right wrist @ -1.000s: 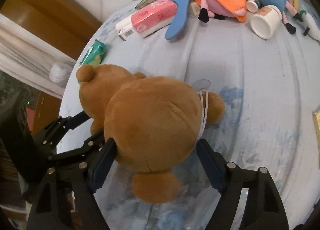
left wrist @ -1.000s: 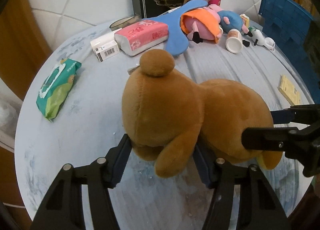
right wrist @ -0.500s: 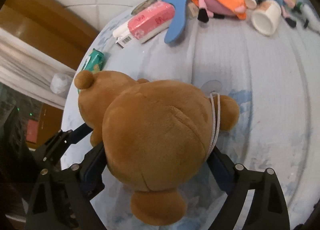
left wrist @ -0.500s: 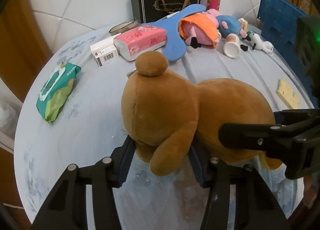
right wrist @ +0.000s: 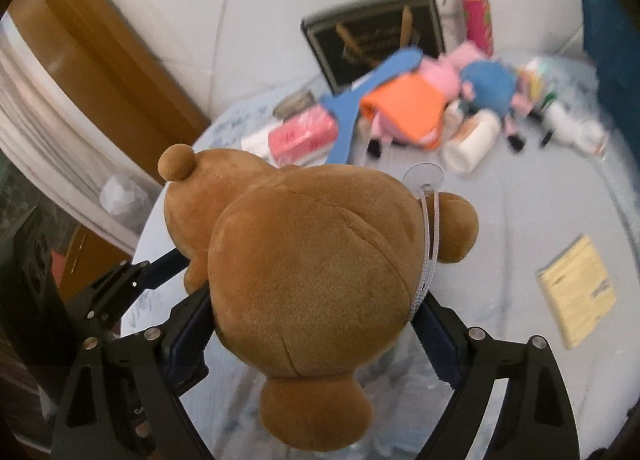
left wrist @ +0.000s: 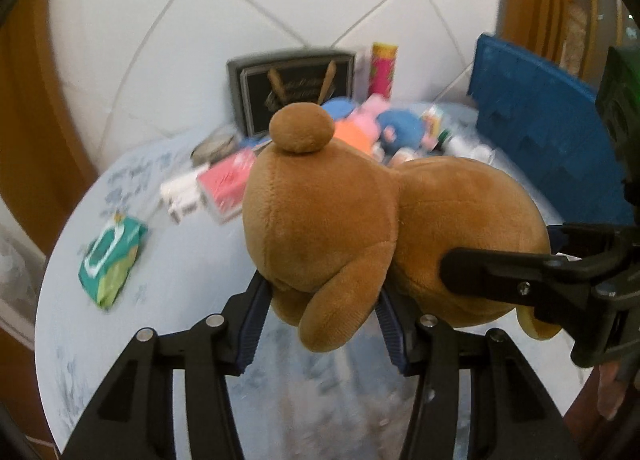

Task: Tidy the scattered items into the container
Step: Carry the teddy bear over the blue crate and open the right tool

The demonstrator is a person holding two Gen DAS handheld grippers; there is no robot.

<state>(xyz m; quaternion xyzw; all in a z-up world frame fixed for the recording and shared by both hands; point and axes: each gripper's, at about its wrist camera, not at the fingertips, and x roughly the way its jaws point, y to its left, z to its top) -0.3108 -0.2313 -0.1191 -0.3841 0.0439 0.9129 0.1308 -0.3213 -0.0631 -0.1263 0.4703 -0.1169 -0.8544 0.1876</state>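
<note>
A lived-in room of a home, cluttered with toys and household odds and ends.

A pale blue desk (left wrist: pixel 168 300) stands against a white tiled wall (left wrist: pixel 200 40) with wooden trim (right wrist: pixel 100 60) beside it. On it lie plush toys (right wrist: pixel 440 88), a pink tissue pack (right wrist: pixel 304 136), a green wet-wipe pack (left wrist: pixel 112 260), a white bottle (right wrist: pixel 472 140), a black gift bag (right wrist: pixel 380 40), and a blue plastic crate (left wrist: pixel 548 148) at the edge.

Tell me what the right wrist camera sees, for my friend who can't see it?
A brown teddy bear fills the middle, squeezed between the two fingers of the right hand-held gripper, while the left hand-held gripper grips its head end. Behind it, blurry toys, a white bottle and a pink tissue pack lie on a pale blue table.
</note>
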